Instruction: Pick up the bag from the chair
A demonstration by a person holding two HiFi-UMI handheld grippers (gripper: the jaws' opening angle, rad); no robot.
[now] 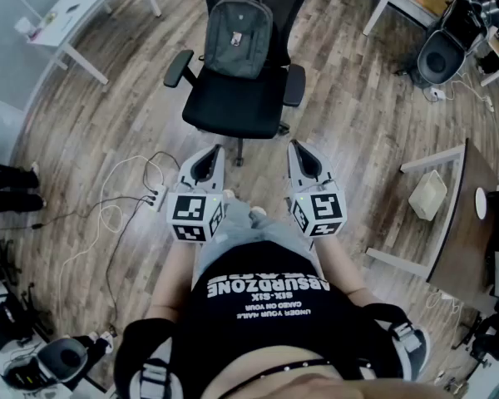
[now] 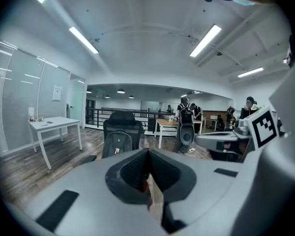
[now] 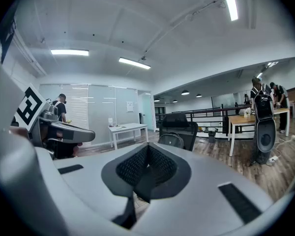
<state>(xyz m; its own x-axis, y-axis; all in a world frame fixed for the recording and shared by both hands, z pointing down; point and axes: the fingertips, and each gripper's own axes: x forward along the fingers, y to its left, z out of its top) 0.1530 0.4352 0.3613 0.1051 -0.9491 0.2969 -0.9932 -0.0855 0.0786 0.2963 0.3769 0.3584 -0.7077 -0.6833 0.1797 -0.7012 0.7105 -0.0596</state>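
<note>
Bag (image 1: 238, 36) is not yet lifted; the whole task remains. The black chair (image 1: 233, 110) carries it on the seat, propped against the backrest. Left tool (image 1: 214, 152) and right tool (image 1: 295, 148) hover before the chair, apart from it, both pressed together, empty.

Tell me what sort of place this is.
Probably an open-plan office or lab: a black office chair with a grey backpack on it, white desks on wood-look flooring, and long strip lights on the ceiling.
</note>
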